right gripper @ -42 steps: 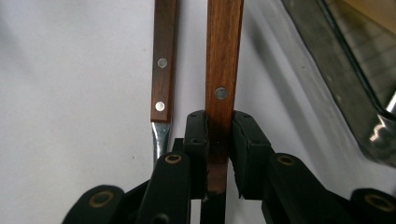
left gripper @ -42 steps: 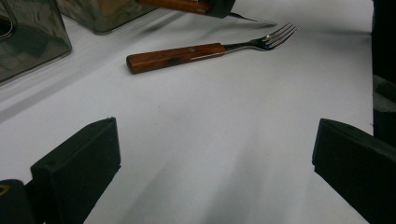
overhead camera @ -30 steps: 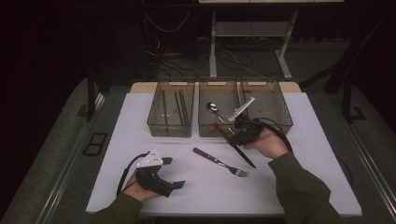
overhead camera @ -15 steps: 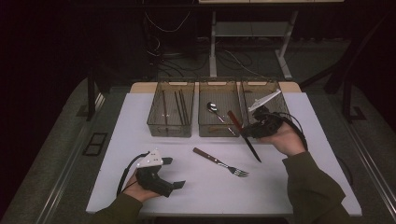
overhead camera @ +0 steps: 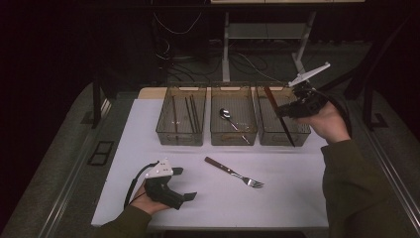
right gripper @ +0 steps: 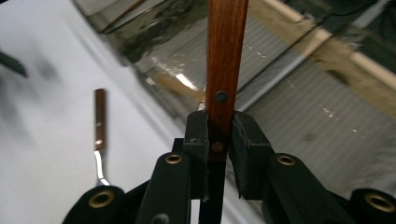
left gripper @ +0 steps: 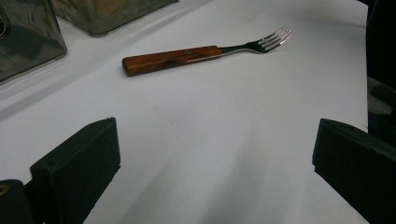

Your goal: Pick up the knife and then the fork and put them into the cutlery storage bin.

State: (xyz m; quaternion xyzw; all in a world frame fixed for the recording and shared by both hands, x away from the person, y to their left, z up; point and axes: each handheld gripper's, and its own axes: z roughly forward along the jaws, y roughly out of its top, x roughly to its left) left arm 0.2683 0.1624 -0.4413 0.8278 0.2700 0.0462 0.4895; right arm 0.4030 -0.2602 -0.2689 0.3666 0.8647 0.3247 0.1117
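Note:
My right gripper (overhead camera: 288, 107) is shut on a knife (overhead camera: 284, 128) with a reddish wooden handle. It holds the knife tilted over the right bin (overhead camera: 299, 137), the dark blade slanting down toward the bin's front wall. In the right gripper view the handle (right gripper: 227, 56) rises from between the shut jaws of my right gripper (right gripper: 218, 136). A wooden-handled fork (overhead camera: 234, 172) lies flat on the white table mid-front, tines pointing right. My left gripper (overhead camera: 185, 184) rests on the table at the front left, open and holding nothing. In the left gripper view the fork (left gripper: 187, 57) lies beyond my left gripper (left gripper: 217, 158).
Three clear bins stand in a row at the back of the white mat. The left bin (overhead camera: 181, 135) holds thin dark sticks. A spoon (overhead camera: 227, 115) lies in the middle bin (overhead camera: 234, 137). Dark floor, cables and a table frame lie behind. The fork (right gripper: 99, 135) shows at left in the right gripper view.
My right gripper has carried the knife up and to the right, from near the middle bin to over the right bin. The left gripper and the fork have stayed still.

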